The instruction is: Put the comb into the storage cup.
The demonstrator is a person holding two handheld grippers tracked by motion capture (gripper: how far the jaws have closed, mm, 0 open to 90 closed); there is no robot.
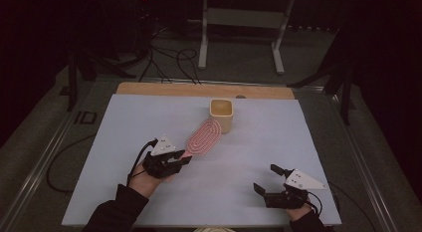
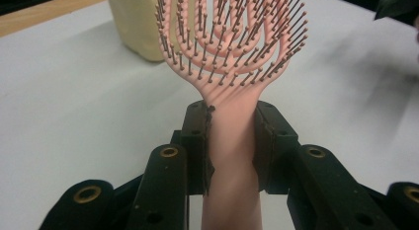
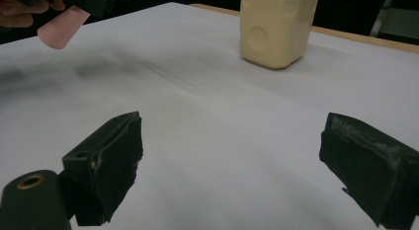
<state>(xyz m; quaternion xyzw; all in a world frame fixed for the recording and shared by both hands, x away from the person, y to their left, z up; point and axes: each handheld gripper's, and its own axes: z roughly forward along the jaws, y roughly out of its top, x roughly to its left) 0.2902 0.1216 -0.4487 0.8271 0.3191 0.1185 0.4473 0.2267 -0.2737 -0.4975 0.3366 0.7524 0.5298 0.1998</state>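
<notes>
Pink hairbrush (image 2: 232,47): handle clamped between the fingers of the left gripper (image 1: 171,160), bristled head lifted toward the cream square cup (image 1: 221,114) on the white worktop (image 1: 124,142). Right gripper (image 1: 272,179): low over the near right worktop, fingers (image 3: 111,161) wide apart, holding nothing

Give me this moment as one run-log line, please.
left gripper: shut on pink hairbrush handle | right gripper: open, holding nothing | cream cup: upright beside brush head

Pink hairbrush (image 2: 232,47), cream cup (image 1: 221,114)
</notes>
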